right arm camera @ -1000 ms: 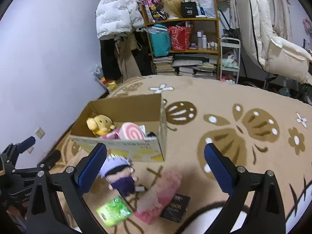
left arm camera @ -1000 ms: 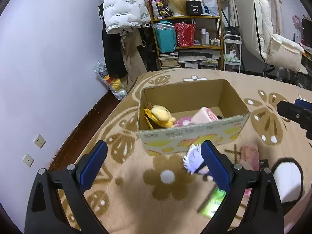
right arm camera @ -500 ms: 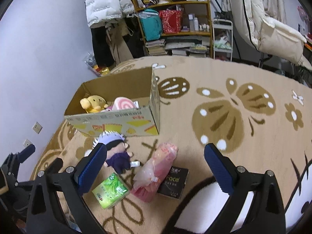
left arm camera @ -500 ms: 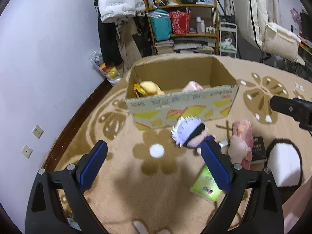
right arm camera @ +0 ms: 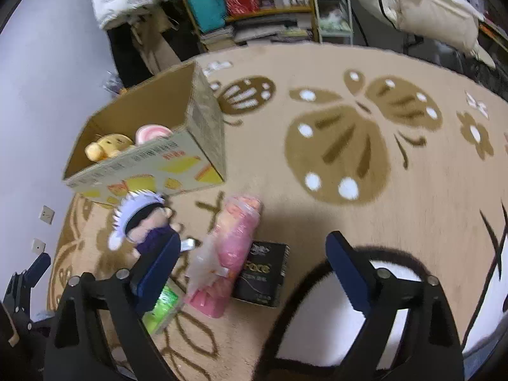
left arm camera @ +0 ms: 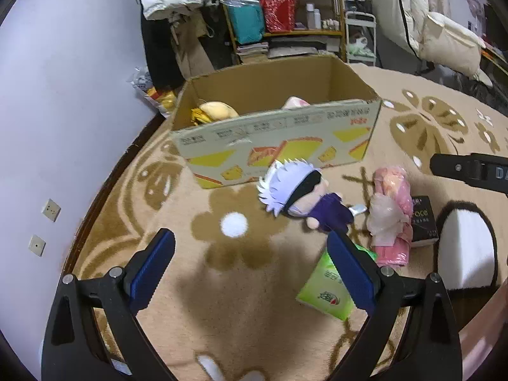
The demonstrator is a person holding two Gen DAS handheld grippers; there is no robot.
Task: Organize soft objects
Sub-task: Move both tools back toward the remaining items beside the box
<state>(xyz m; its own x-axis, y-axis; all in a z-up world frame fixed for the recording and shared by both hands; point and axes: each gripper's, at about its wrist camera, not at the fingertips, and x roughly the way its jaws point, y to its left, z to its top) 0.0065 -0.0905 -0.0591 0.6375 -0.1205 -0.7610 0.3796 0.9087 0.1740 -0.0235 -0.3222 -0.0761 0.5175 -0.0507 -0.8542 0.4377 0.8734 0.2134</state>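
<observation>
Beige carpet (left arm camera: 241,289) with brown flower and butterfly shapes is filling both views, and a cardboard box (left arm camera: 279,139) is sitting on it, already holding a yellow plush (left arm camera: 216,111) and a pink-swirled one (right arm camera: 152,131). Lying just in front of the box is a white-haired doll (left arm camera: 295,187), head toward the box and purple body pointing away from it. Beside it, a pink bundle (right arm camera: 233,247) is lying with its long axis running toward the box, touching a black packet (right arm camera: 263,273) on one side, with a green packet (left arm camera: 330,285) near the other.

Both grippers are standing wide with nothing between the fingers. The right gripper (right arm camera: 254,270), whose jaws have just been closing a little, is hanging almost directly over the bundle and looks the nearer hand for it, though motion blur is making the exact alignment uncertain. The left gripper (left arm camera: 250,270) is pointing at bare carpet, with the doll ahead and to its right.
</observation>
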